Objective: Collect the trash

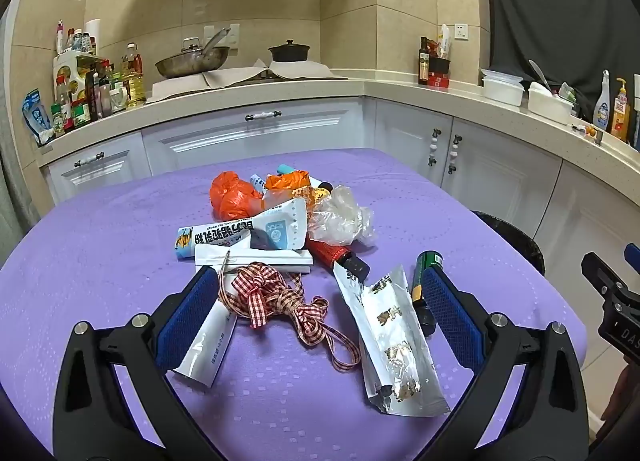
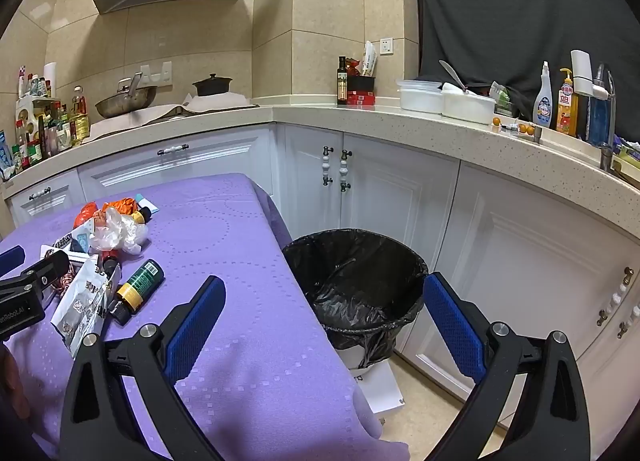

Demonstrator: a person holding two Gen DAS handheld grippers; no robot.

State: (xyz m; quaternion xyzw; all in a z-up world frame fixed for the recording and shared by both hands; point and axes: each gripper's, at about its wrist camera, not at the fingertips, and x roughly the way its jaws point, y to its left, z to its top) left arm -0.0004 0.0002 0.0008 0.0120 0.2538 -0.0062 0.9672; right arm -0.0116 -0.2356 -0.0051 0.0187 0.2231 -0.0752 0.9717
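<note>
Left wrist view: your left claw point(image 1: 320, 301) is spread wide and released, low over a bench point(image 1: 100, 241) draped in purple cloth. Between its fingers lie a checked ribbon point(image 1: 276, 297) and a silver foil packet point(image 1: 394, 341); a green bottle point(image 1: 426, 281) sits just beside the right finger. More trash is heaped beyond, including an orange bag point(image 1: 234, 197). Your right claw point(image 2: 324, 313) is also released, gripping nothing, over the bench edge near a black-lined bin point(image 2: 356, 281) on the floor.
</note>
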